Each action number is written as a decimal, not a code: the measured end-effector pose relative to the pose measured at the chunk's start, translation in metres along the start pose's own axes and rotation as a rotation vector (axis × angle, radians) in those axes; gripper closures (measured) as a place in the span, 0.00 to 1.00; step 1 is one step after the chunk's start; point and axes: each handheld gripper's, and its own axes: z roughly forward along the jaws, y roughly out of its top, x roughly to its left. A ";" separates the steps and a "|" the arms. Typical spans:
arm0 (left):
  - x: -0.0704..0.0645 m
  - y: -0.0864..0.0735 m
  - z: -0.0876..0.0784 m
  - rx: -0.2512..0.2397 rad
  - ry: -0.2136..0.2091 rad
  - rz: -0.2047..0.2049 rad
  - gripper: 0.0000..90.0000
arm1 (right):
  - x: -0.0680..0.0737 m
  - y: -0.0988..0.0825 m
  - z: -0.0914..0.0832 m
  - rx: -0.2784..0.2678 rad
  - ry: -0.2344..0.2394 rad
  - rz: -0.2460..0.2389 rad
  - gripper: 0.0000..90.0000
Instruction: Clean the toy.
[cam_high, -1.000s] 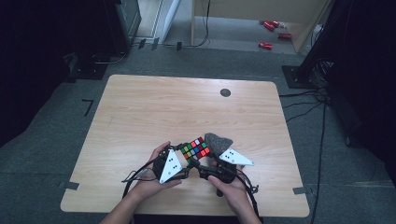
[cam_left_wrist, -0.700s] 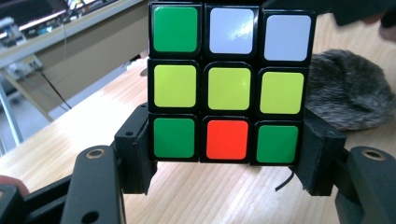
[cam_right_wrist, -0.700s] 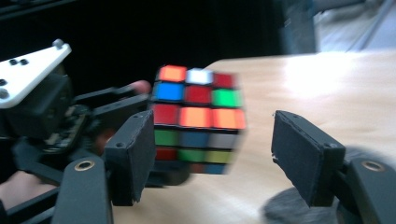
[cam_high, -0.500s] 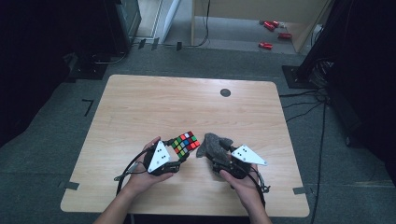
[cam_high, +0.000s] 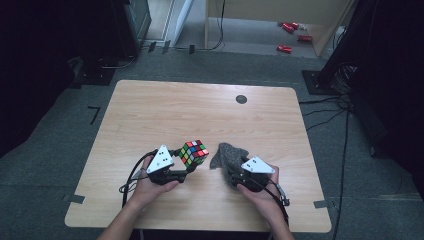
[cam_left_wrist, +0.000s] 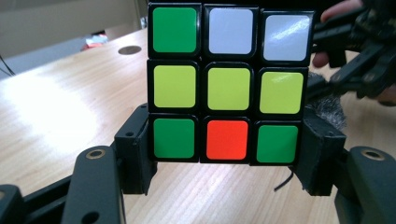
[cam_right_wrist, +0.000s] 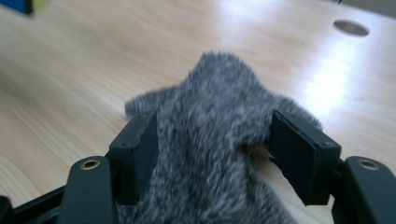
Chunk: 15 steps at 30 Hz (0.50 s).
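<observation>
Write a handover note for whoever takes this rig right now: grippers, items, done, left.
Left gripper: shut on the Rubik's cube, cube lifted off the table.
Right gripper: jaws around the grey fuzzy cloth; right pad barely touching, so the grip looks loose.
Cube and cloth sit side by side, apart, near the table's front edge.
Done: both picked up.
Left: probably bringing cloth to cube to wipe it.

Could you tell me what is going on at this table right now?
A person at a wooden table works with a handheld gripper in each hand. The left gripper is shut on a Rubik's cube, clamping its bottom row and holding it off the table. The right gripper has a grey fuzzy cloth bunched between its jaws. In the high view the cube and the cloth sit side by side with a gap between them.
</observation>
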 end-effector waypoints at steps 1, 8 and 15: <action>0.001 0.000 0.000 0.004 -0.006 -0.003 0.39 | 0.000 -0.002 0.002 0.024 0.003 -0.007 0.40; -0.001 0.000 0.000 0.001 -0.028 0.022 0.39 | -0.007 -0.008 0.010 0.123 0.025 0.059 0.81; -0.003 -0.001 0.004 0.026 -0.054 0.019 0.39 | -0.007 0.015 -0.016 -0.066 0.154 0.124 0.85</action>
